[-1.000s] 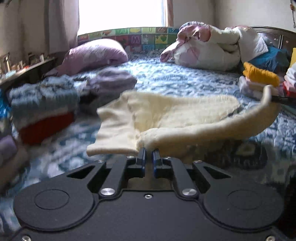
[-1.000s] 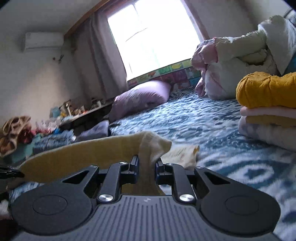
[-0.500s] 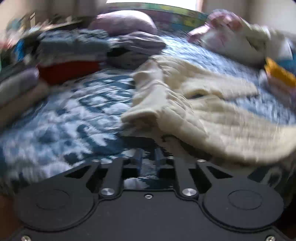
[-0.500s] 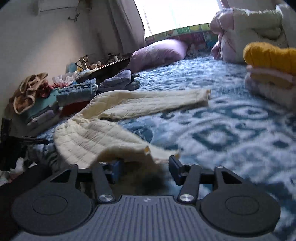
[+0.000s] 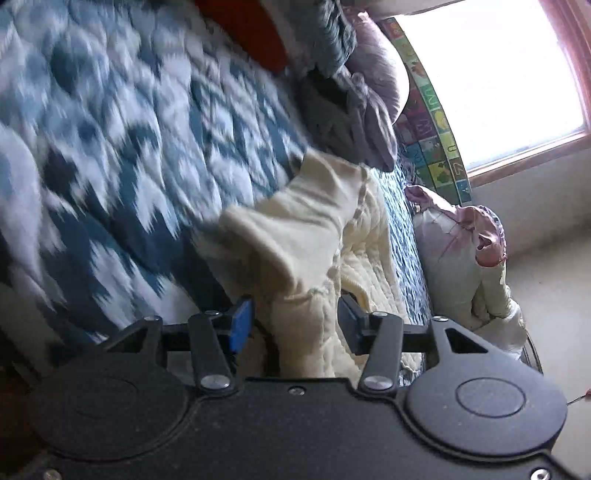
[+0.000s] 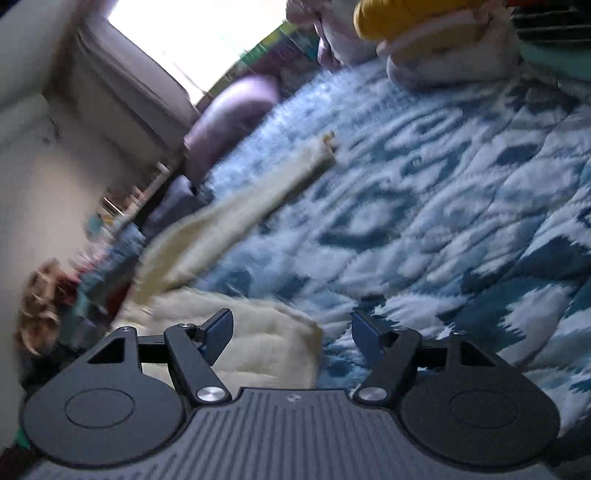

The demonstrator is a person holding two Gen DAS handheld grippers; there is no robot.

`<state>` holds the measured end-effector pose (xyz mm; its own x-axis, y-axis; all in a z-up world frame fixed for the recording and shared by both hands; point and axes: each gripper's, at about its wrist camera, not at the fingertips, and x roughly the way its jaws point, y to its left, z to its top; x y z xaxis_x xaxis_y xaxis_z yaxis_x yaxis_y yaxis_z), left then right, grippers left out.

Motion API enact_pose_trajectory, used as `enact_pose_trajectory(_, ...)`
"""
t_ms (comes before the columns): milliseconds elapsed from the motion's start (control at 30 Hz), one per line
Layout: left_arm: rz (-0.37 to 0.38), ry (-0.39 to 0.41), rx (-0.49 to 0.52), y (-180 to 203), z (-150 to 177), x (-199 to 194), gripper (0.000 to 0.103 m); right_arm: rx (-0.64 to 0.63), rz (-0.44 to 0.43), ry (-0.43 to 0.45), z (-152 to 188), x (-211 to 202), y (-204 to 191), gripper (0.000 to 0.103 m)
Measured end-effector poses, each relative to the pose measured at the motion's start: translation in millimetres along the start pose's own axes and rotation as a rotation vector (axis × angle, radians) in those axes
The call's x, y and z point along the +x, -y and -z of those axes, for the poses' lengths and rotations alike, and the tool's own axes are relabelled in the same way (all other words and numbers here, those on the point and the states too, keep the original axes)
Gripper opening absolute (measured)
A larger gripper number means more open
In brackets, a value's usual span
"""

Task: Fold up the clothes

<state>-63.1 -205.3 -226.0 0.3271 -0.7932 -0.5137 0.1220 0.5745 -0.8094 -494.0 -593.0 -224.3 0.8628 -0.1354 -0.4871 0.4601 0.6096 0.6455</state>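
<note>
A cream quilted garment (image 5: 317, 236) lies spread on the blue and white patterned bedspread (image 5: 110, 147). My left gripper (image 5: 294, 322) is open, rolled sideways, with a fold of the cream garment lying between its jaws. In the right wrist view the garment (image 6: 258, 350) lies partly between the open jaws of my right gripper (image 6: 291, 330), with a long sleeve (image 6: 236, 218) stretching away to the far left. Both views are tilted and blurred.
Folded clothes are stacked at the bed's side: a red and grey pile (image 5: 295, 40) and a yellow and white pile (image 6: 424, 33). A lilac pillow (image 6: 229, 118) and a bundled quilt (image 5: 465, 258) lie at the head by the window.
Both grippers have let go of the cream garment and opened, and it has dropped onto the bed. Both cameras have rolled sideways and moved close to the garment.
</note>
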Motion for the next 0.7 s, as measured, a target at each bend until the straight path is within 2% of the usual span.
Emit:
enact_pose_trajectory(100, -0.006, -0.004, -0.025, -5, 3, 16, 0.048, -0.027, 0.015, -0.007, 3, 6, -4, 0.071)
enact_pose_trajectory(133, -0.002, 0.005, -0.026, -6, 3, 20, 0.047, -0.028, 0.014, -0.007, 4, 6, -4, 0.065)
enact_pose_trajectory(167, 0.002, 0.013, -0.028, -7, 2, 23, 0.039, -0.031, 0.004, -0.022, 6, 9, -5, 0.055)
enact_pose_trajectory(200, 0.006, 0.022, -0.028, -8, 2, 27, 0.014, -0.035, -0.012, -0.045, 7, 12, -5, 0.023)
enact_pose_trajectory(233, -0.012, 0.034, 0.013, -2, 0, 28, 0.012, -0.039, -0.027, -0.068, 9, 15, -5, 0.013)
enact_pose_trajectory(300, -0.045, 0.058, 0.095, 9, -3, 30, 0.009, -0.107, -0.016, -0.085, 12, 21, -15, 0.013)
enact_pose_trajectory(367, -0.007, 0.127, 0.163, 24, -15, 13, 0.009, -0.061, -0.078, -0.037, 2, 8, -22, 0.012)
enact_pose_trajectory(433, 0.030, 0.196, 0.230, 40, -26, -3, 0.009, -0.070, -0.072, -0.079, 0, 5, -30, 0.012)
enact_pose_trajectory(467, 0.014, 0.193, 0.241, 42, -32, -4, 0.009, -0.082, -0.062, -0.110, 1, 5, -34, 0.012)
enact_pose_trajectory(533, -0.006, 0.092, 0.222, 30, -38, 9, 0.012, -0.105, -0.041, -0.171, 1, 4, -42, 0.012)
enact_pose_trajectory(567, -0.029, 0.022, 0.198, 19, -36, 18, 0.019, -0.116, -0.030, -0.202, 1, 4, -46, 0.012)
enact_pose_trajectory(600, -0.059, 0.013, 0.197, 10, -30, 22, 0.028, -0.118, 0.000, -0.234, 4, 6, -44, 0.012)
enact_pose_trajectory(633, -0.087, 0.005, 0.196, 1, -25, 25, 0.032, -0.114, 0.041, -0.267, 9, 10, -38, 0.012)
enact_pose_trajectory(667, -0.089, 0.016, 0.207, 1, -25, 24, 0.032, -0.095, 0.048, -0.269, 11, 9, -33, 0.012)
enact_pose_trajectory(700, -0.090, 0.026, 0.217, 1, -24, 23, 0.039, -0.067, 0.039, -0.255, 12, 7, -30, 0.015)
